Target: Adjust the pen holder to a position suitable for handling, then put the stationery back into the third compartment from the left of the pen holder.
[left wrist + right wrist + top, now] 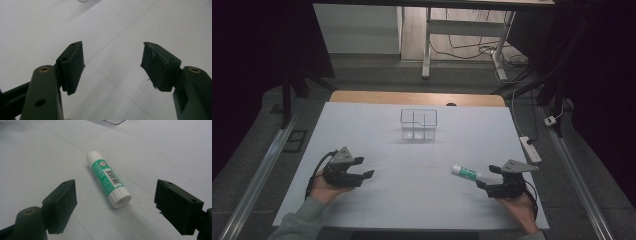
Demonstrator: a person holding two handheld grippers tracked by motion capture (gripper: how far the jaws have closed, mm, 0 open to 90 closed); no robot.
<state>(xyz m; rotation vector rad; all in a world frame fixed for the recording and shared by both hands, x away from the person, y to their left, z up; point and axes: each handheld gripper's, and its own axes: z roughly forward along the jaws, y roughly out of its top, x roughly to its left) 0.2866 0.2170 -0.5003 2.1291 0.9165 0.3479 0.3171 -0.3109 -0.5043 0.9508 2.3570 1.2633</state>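
A glue stick (465, 172) with a green label and white ends lies flat on the white table, right of centre. My right gripper (488, 176) sits just behind it, jaws wide apart. In the right gripper view the glue stick (108, 178) lies a short way ahead of the open right gripper (115, 205), touching neither pad. My left gripper (366, 167) rests low at the table's left, held in a hand. The left gripper view shows the left gripper (112, 65) open, with bare table between its pads. A clear wire-edged organiser box (418, 124) stands at the table's far middle.
The white table sheet (412, 200) ends at a wooden strip (417, 97) at the back. A power strip (530, 148) lies off the right edge. Desk legs and cables stand on the floor beyond.
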